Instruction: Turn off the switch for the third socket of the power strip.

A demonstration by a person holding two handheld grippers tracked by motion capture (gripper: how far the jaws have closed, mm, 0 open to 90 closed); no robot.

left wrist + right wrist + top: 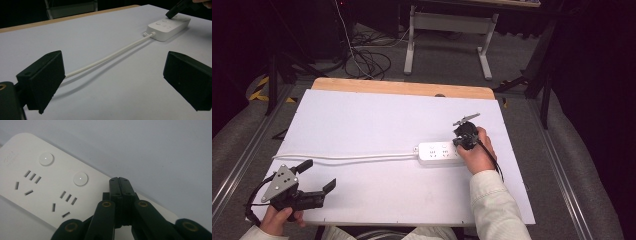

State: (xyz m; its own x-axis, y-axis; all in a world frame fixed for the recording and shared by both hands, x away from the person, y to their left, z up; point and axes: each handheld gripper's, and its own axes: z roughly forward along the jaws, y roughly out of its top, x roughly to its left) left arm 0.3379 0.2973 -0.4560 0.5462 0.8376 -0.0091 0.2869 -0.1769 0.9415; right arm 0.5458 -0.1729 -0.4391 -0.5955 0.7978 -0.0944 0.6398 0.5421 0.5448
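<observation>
At the left of the high view, the left gripper (319, 177) is hovering near the front-left corner of the white worktop (362, 120), its jaws standing wide apart and holding nothing. It is well apart from the power strip, so it is probably just waiting out of the way. Its own view is looking along the white cable (110, 57), which is running between the two spread jaws without touching either and leading up to the power strip (168, 26) farther off.

In the middle of the worktop, the cable (347, 157) is lying in a long, nearly straight line from the left edge to the strip's left end. It is lying slack, so nothing is pulling the strip off its spot.

Toward the right, the power strip (438, 152) is lying flat with its sockets facing up. The right gripper (462, 141) is coming down on its right end, held by a hand (479, 152) in a pale sleeve. In the right gripper view its jaws are pressed shut against each other, gripping nothing, the joined tips (119, 185) sitting over the strip's top face (37, 177) beside the second round button (80, 179). Closed jaws make a single blunt point, which suggests that a button farther along the strip, hidden under them, is being pushed.
</observation>
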